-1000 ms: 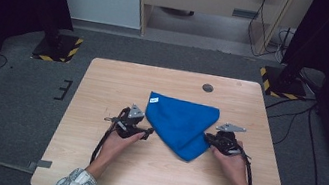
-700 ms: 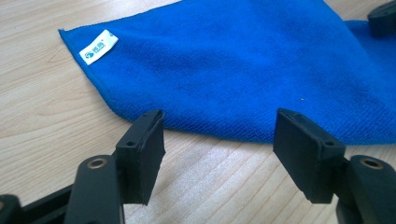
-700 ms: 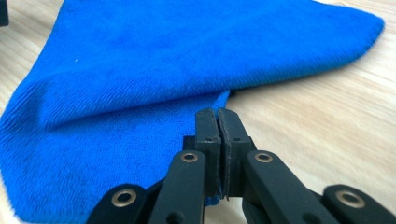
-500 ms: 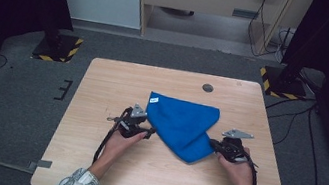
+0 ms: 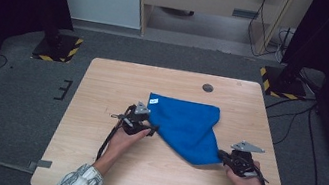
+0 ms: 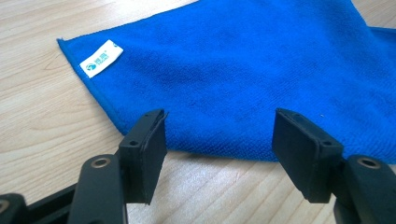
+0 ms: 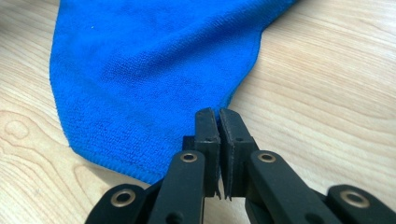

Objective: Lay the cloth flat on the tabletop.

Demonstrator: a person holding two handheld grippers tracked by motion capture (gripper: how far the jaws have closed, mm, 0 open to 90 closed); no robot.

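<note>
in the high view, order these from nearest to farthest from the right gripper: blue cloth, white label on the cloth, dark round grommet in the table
1. blue cloth: its near corner sits at the closed jaws of the right gripper, at the table's near right.
2. white label: on the cloth's far left corner, by the left gripper.
3. dark round grommet: near the table's far edge.

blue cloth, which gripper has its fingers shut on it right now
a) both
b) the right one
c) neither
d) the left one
b: in the right gripper view the right gripper has its fingers pinched together on the near corner of the blue cloth, while in the left gripper view the left gripper stands open at the cloth's edge, its fingers apart and not pressing on it.
</note>
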